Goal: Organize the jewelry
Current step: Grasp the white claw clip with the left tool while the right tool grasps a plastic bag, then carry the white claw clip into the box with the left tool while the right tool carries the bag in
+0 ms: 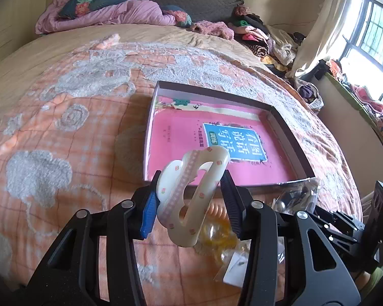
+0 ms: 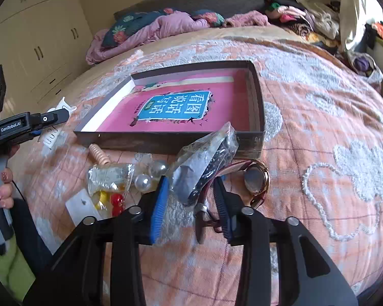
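Judging by the shallow box (image 2: pixel 258 107), which holds only a pink book (image 2: pixel 181 109), we are at the very start: no jewelry lies in it yet. Our left gripper (image 1: pixel 189 191) is clamped on one cream hair claw (image 1: pixel 191 193), lifted off the bedspread (image 1: pixel 63 132) just short of the box's near left corner. Our right gripper (image 2: pixel 191 204) has closed around one clear plastic bag (image 2: pixel 204 163) with something dark inside; the pads look to be pressing its lower end, and the bag stands upright near the middle of the box's near wall.

Left on the bed, along the near side of the box, we count:
- one wristwatch (image 2: pixel 255 181), just right of the bag, its strap running under the right jaw
- two large pearl beads (image 2: pixel 150 176)
- one coiled peach hair tie (image 2: pixel 99 155)
- one small packet (image 2: pixel 109 181) with yellow and red pieces beside it
- one white card (image 2: pixel 81 206), nearest and leftmost

So two items are in hand and about five remain.
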The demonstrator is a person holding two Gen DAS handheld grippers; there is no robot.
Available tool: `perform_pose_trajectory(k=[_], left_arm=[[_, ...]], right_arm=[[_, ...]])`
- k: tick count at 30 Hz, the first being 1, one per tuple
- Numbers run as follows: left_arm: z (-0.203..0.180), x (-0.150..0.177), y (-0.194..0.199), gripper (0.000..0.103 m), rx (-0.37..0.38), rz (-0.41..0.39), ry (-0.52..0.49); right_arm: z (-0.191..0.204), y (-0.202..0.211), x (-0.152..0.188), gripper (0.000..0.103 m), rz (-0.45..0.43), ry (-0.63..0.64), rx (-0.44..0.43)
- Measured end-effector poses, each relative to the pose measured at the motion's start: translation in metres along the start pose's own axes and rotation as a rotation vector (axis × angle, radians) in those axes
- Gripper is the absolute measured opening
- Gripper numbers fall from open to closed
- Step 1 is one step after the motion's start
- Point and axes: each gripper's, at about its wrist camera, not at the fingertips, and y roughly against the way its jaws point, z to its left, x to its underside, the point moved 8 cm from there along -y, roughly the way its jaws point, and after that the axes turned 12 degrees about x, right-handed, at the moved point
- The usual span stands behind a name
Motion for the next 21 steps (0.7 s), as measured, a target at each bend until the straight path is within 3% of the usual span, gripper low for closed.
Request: perform_pose_trajectory(k=[3,10,11,13,21], left_arm=[[-0.007,-0.004,-0.005,0.038,0.012,0.002,-0.005],[-0.011,-0.01,-0.013,0.038,0.029,0.006,0.001],[-0.011,-0.01,-0.014,0.038,0.029,0.007,0.002],[-0.011,-0.011,-0.015,0.038,0.029,0.005,-0.001],[-0.009,-0.021,-0.018,0.038,0.024,-0.006,-0.005]], right_arm=[[-0.003,-0.007,-0.001,0.05,0.025,-0.037,-0.01],[-0.012,-0.002,-0.003,0.052,0.016,-0.069,0.009],[-0.011,0.0,-0.003,0.05,0.013,-0.067,0.001],[-0.008,0.003,-0.003,0.031,0.005,-0.03,0.019],[0.0,0.024,-0.007,0.026,-0.055,0.021,-0.017]])
